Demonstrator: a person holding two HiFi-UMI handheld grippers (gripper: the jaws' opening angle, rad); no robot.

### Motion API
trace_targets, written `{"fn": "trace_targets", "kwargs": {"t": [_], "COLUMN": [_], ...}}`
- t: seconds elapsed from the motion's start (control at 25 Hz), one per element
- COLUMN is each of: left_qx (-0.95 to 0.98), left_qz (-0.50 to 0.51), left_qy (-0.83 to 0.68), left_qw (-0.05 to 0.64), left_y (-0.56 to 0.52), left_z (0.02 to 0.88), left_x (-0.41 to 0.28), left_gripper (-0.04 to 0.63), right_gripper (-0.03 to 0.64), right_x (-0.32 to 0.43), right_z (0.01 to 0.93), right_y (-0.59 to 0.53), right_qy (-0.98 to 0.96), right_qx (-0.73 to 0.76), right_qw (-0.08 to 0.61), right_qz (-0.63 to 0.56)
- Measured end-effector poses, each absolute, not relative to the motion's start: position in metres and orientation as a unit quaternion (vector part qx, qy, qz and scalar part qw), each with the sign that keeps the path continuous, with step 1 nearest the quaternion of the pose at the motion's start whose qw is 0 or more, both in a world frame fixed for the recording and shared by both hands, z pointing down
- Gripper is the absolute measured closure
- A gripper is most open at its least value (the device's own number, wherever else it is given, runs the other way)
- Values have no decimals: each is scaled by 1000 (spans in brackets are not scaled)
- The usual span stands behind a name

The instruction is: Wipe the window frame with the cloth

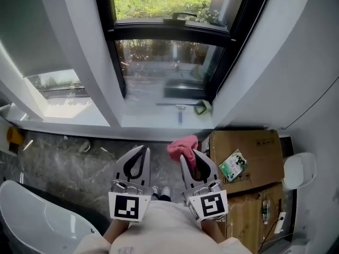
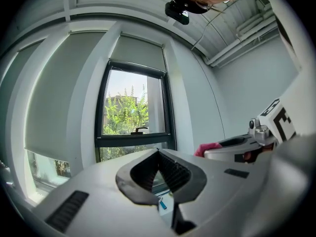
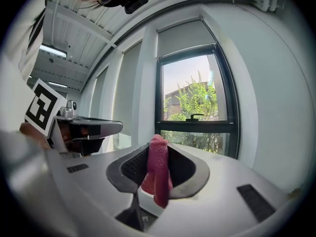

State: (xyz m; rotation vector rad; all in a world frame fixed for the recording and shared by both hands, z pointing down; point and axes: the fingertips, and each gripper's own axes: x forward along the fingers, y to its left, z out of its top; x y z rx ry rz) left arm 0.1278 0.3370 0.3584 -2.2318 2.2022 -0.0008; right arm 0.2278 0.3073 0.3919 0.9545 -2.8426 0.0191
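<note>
**Cloth gripped, frame ahead**

The dark window frame (image 1: 169, 33) stands straight ahead of me, beyond the white sill (image 1: 153, 118) and well apart from both claws. Its middle bar runs left to right. My right claw (image 1: 189, 155) is the one to reach it: it is clenched on the pink cloth (image 1: 183, 146), a bunched, woven wad poking out past the tips. My left claw (image 1: 143, 149), just beside it, is closed on nothing. Wiping, I judge, is not yet begun.
</note>
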Motion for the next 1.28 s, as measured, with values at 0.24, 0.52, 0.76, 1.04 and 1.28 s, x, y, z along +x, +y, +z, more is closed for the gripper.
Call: {"fn": "trace_targets", "kwargs": {"t": [0.24,0.52,0.76,1.04,1.28], "left_qx": [-712,-703,-696,-718,-731], "left_qz": [8,-1,-10,-24,-24], "left_qy": [702,710,716,695,682], "left_qw": [-7,-33,-56,-21,-26], "left_y": [335,323,287,242,226], "left_z": [371,385,390,363,369], "left_x": [142,124,76,37,18], "left_gripper": [588,587,588,588,588], "right_gripper": [515,515,515,515,515], "right_x": [233,220,181,147,129], "right_z": [403,401,398,372,385], "right_y": [311,292,259,221,205], "right_qy": [-956,-956,-956,-950,-943], "right_qx": [285,285,285,306,328], "right_qw": [69,63,62,54,51], "right_qz": [18,8,8,-14,1]}}
